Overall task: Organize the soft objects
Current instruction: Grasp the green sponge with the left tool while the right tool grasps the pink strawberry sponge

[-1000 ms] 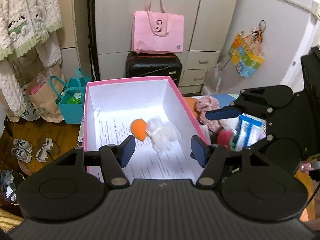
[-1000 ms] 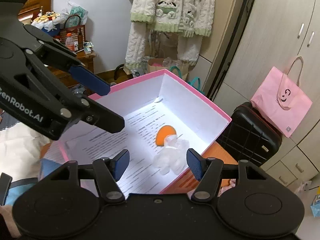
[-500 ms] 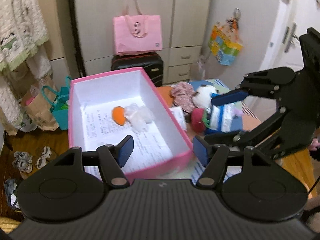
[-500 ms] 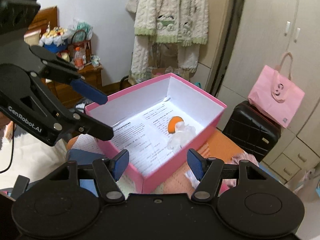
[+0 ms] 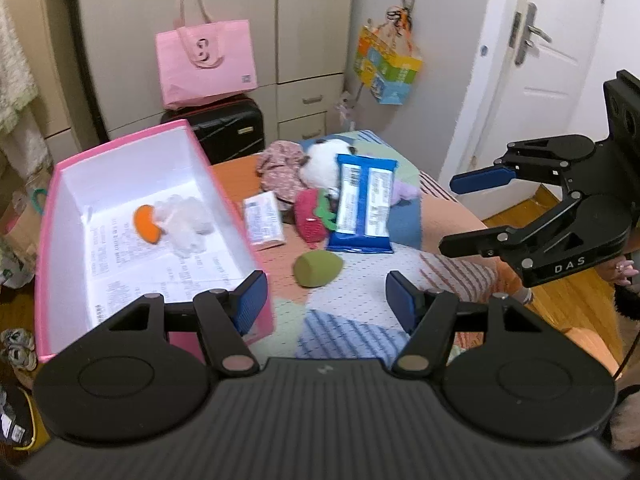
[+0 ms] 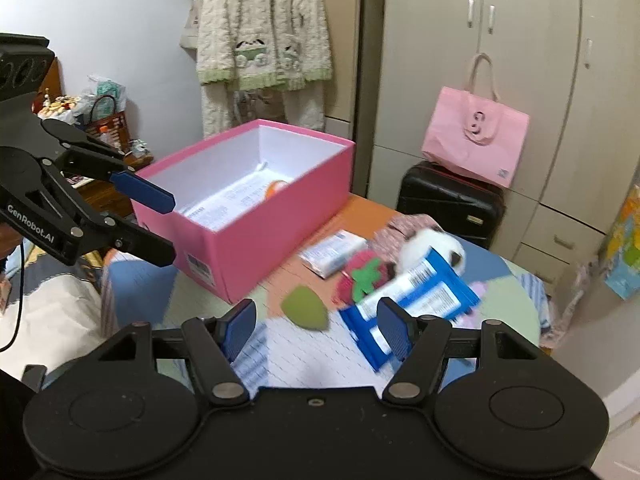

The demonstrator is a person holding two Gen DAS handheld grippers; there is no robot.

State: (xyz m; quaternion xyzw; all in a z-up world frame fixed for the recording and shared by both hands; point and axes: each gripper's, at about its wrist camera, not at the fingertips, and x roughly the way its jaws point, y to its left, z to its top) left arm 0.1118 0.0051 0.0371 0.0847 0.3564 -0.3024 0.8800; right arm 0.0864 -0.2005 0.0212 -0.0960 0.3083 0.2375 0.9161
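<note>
While both tongs hang empty above the quilted bed (image 5: pixel 360 296), the left tongs (image 5: pixel 326 300) gape and the right tongs (image 6: pixel 316 326) are spreading wider. An olive sponge (image 5: pixel 318 268) lies just beyond them, beside a blue packet (image 5: pixel 362 208). Inside the pink box (image 5: pixel 264 280) sit an orange sponge (image 5: pixel 147 225) and white fluff (image 5: pixel 186 228).
</note>
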